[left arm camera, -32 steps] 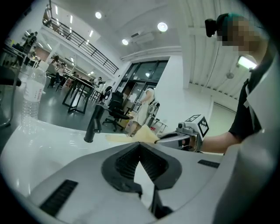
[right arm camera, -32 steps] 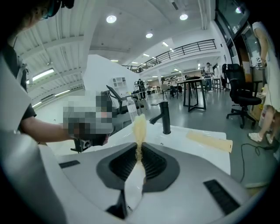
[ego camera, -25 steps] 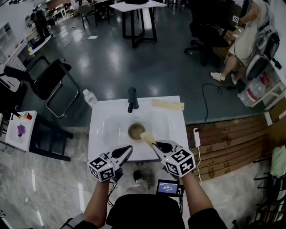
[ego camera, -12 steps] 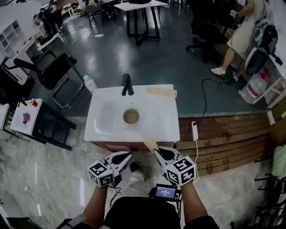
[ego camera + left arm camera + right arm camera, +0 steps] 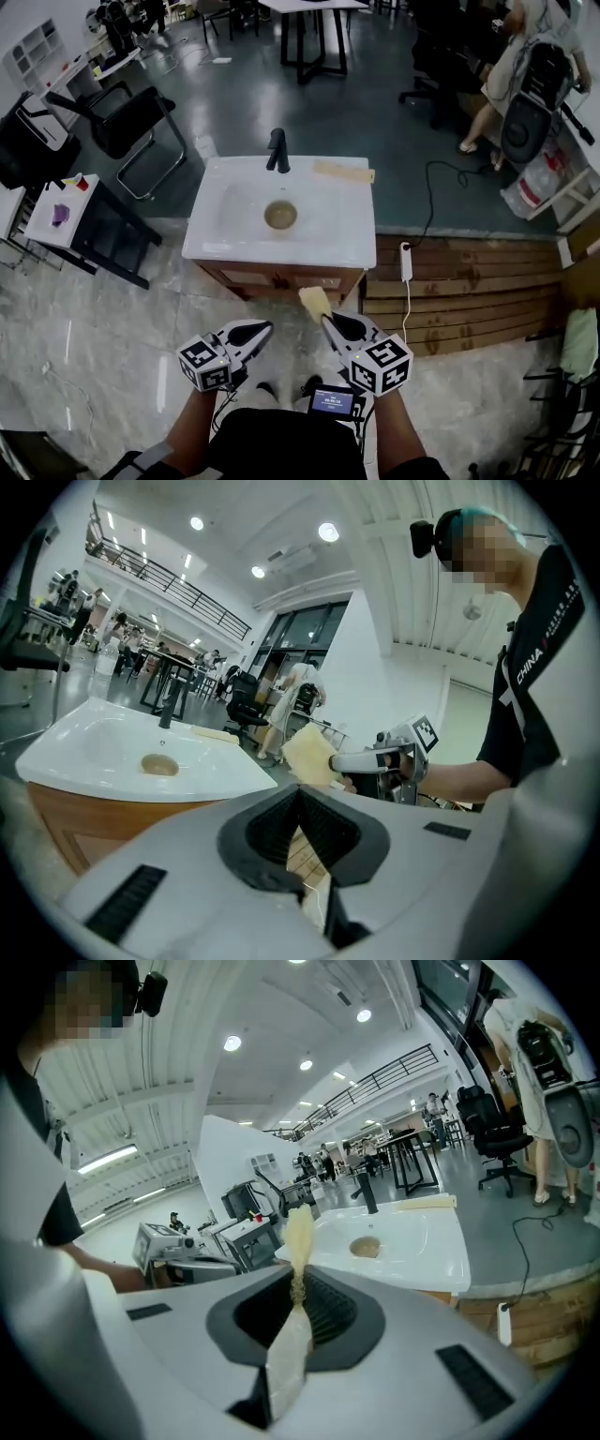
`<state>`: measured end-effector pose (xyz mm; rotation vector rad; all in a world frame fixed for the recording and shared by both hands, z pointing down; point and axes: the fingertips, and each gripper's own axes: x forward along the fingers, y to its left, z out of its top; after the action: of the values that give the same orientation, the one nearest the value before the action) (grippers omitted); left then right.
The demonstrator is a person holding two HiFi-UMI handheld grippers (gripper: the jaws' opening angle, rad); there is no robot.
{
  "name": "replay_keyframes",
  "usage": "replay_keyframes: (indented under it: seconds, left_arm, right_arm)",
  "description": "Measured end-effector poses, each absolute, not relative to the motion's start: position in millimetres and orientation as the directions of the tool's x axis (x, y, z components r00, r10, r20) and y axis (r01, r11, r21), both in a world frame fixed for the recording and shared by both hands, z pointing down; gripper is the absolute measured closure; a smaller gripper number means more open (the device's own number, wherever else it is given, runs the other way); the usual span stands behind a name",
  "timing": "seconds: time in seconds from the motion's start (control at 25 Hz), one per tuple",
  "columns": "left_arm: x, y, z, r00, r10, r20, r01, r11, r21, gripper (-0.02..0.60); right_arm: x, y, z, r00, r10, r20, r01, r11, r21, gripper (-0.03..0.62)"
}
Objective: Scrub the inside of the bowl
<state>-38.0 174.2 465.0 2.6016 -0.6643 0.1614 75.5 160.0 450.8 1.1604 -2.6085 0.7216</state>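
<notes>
The right gripper (image 5: 298, 1290) is clamping its jaws tight on a thin pale-yellow rectangular sponge (image 5: 299, 1230), which is standing edge-on between the dark ribbed pads and poking out past the tips. The left gripper (image 5: 300, 803) is holding its jaws closed together at the tips, with nothing between them; both grippers are hanging side by side close to the person's body, over pale glossy floor tiles (image 5: 112, 309), well short of the near edge of the white rectangular washbasin counter (image 5: 328, 246). The small round brown bowl (image 5: 280, 216) is sitting in the sunken basin near the middle of the counter, just on the near side of the black tap (image 5: 277, 150), which is standing at the far edge; a pale flat wooden strip (image 5: 343, 172) is lying by the counter's far right corner. Open floor is stretching between the grippers and the wooden cabinet (image 5: 281, 277) under the counter; a raised platform of brown wooden planks (image 5: 469, 281) is butting against the counter's right side, with a white power strip (image 5: 406, 262) lying on it just beside the cabinet; a black chair (image 5: 131, 122) is standing on the dark floor beyond the counter's far left corner, well apart from it.
</notes>
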Motion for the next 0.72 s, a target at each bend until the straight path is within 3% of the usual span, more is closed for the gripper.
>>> replay_keyframes:
  seconds: [0.2, 0.72]
  left_arm:
    - [-58.7, 199.7, 447.3, 0.897, -0.412, 0.161, -0.442, -0.809, 0.387, 0.578]
    - [-152.6, 274.5, 457.4, 0.898, -0.385, 0.213, -0.434, -0.854, 0.287, 0.578]
  right_arm:
    - [46.3, 192.1, 445.2, -0.661, -0.651, 0.372, -0.75, 0.572, -0.331, 0.559]
    - [-46.5, 262.1, 443.7, -0.59, -0.716, 0.374, -0.807, 0.52, -0.28, 0.559]
